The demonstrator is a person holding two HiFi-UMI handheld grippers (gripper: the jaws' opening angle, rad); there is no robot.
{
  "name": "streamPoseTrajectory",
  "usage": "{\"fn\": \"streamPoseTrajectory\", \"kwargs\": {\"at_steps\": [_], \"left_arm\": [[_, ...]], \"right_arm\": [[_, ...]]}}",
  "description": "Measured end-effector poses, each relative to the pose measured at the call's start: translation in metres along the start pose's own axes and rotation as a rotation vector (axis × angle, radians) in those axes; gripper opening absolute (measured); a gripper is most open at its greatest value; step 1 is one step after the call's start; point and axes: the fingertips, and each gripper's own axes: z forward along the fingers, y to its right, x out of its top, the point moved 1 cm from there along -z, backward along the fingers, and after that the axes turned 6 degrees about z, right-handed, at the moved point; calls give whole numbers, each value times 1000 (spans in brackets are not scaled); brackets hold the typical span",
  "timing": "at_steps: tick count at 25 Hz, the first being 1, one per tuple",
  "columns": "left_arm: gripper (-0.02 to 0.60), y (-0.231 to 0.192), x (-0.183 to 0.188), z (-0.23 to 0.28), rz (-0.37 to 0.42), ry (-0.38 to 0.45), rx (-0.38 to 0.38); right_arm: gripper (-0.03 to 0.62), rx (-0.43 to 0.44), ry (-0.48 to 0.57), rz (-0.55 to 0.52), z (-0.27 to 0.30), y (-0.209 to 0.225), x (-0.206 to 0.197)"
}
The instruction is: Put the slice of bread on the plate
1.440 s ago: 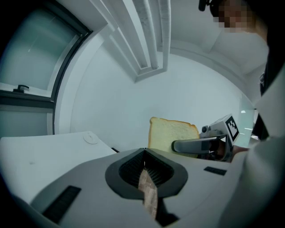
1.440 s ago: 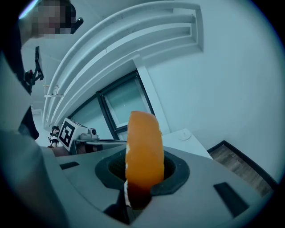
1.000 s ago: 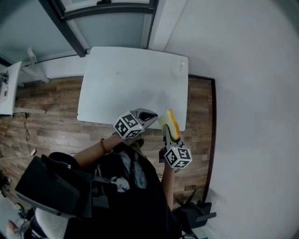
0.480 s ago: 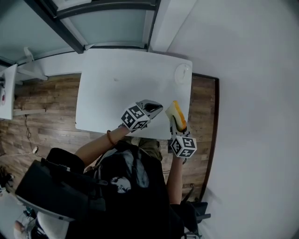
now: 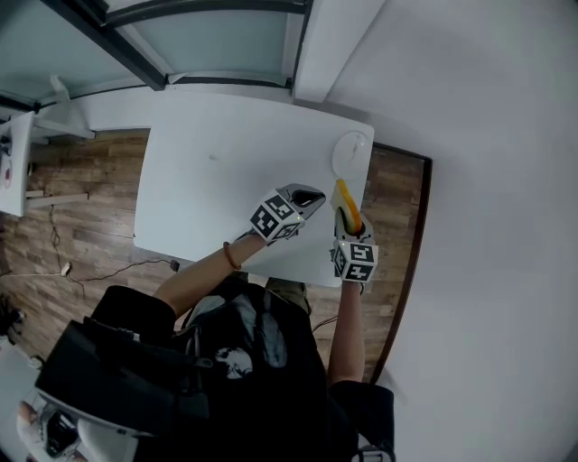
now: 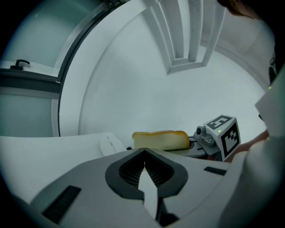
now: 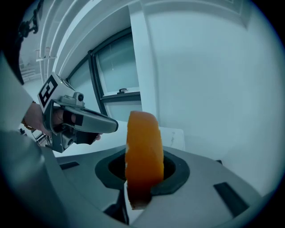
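A golden-crusted slice of bread [image 5: 347, 207] stands on edge between the jaws of my right gripper [image 5: 343, 222], which is shut on it above the table's right edge. In the right gripper view the bread [image 7: 143, 153] fills the centre between the pads. A small white plate [image 5: 349, 152] lies on the white table [image 5: 217, 198] near its far right corner, just beyond the bread. My left gripper [image 5: 316, 195] hovers left of the bread with its jaws shut and nothing in them. The left gripper view shows its closed tips [image 6: 144, 151], the bread [image 6: 160, 139] and the plate [image 6: 110, 144].
The table stands against a white wall [image 5: 470, 180] on the right, with a window frame [image 5: 226, 13] behind it. Wooden floor [image 5: 63, 207] shows to the left and along the right edge. The person's arms and dark clothing [image 5: 244, 361] fill the lower part of the head view.
Both grippers have moved forward over the table towards the plate at the far right corner. The bread has travelled along in the right gripper.
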Motion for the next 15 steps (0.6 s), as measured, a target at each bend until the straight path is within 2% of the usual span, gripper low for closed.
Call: {"fn": "streamPoseTrajectory", "kwargs": {"at_steps": [5,9,12,15], "left_arm": [[5,-33,22,44,21,-2,50],[5,-63,29,71,-22,-20,89],[5,-77,32,79,-43,-16,106],[5,-84,32,80,-61,-11,127]], "right_arm": [[100,-22,-41,-95,52,52,20],[100,-62,-100,-205,90,81,35],[100,-120,-140,-332,120,103,43],[100,-227,-166,-482,149,125,51]]}}
